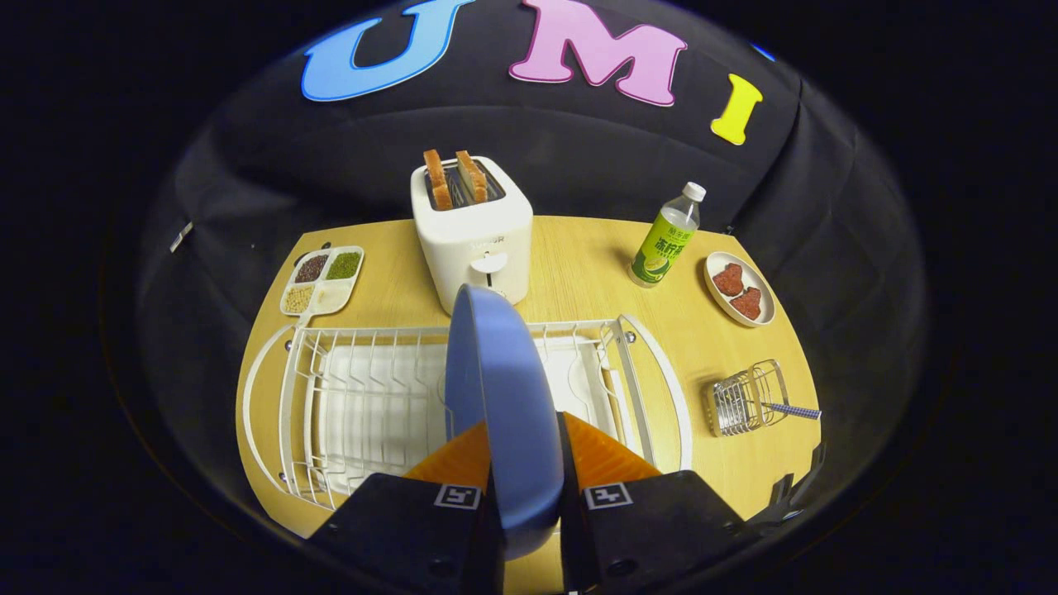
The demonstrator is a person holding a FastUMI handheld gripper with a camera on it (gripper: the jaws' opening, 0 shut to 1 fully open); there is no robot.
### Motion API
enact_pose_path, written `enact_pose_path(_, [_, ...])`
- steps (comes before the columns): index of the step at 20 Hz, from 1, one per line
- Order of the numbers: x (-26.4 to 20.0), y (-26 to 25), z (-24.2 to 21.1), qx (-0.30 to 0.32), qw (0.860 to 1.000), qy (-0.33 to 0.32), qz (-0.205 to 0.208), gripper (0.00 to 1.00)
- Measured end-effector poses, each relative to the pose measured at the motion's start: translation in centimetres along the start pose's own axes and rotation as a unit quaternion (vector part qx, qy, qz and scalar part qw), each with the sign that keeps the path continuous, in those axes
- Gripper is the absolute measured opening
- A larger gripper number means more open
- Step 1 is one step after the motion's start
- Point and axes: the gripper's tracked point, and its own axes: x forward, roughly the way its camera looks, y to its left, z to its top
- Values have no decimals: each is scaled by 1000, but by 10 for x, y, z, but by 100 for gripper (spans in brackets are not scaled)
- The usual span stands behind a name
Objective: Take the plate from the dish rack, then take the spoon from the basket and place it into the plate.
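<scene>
Wood table (pixel 579 264), dark cloth behind. Your gripper (pixel 524 450) clenched on plate (pixel 496 388), both fingers pinching near rim, plate on edge above rack (pixel 347 397). Plate stiff, likely slick and breakable: keep rim grip firm. Basket (pixel 744 398) near right, spoon (pixel 789 408) handle sticking out; pinch it there. Toaster (pixel 471 223) far.

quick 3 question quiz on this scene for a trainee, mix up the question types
1. True or false: the gripper is shut on the blue plate, held on edge over the dish rack.
2. Where is the spoon? A) on the plate B) in the wire basket C) beside the toaster
3. Fill in: the toaster holds two slices of ____.

Key: 1 true; 2 B; 3 bread
</scene>
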Motion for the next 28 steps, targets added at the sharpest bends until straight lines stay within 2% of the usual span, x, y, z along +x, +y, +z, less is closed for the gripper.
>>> enact_pose_path(4, [0,-5,0,14,1000,-1,2,30])
enact_pose_path(10, [-4,10,18,-64,997,-34,-38,30])
enact_pose_path(13, [-9,6,22,-58,997,-43,-38,30])
enact_pose_path(17, [-24,-11,21,-13,999,-46,2,30])
enact_pose_path(21, [-57,-29,17,27,995,-55,81,30])
enact_pose_path(25, [-92,-69,2,28,989,-65,128,30])
enact_pose_path(28, [-112,-101,-27,28,986,-52,153,30])
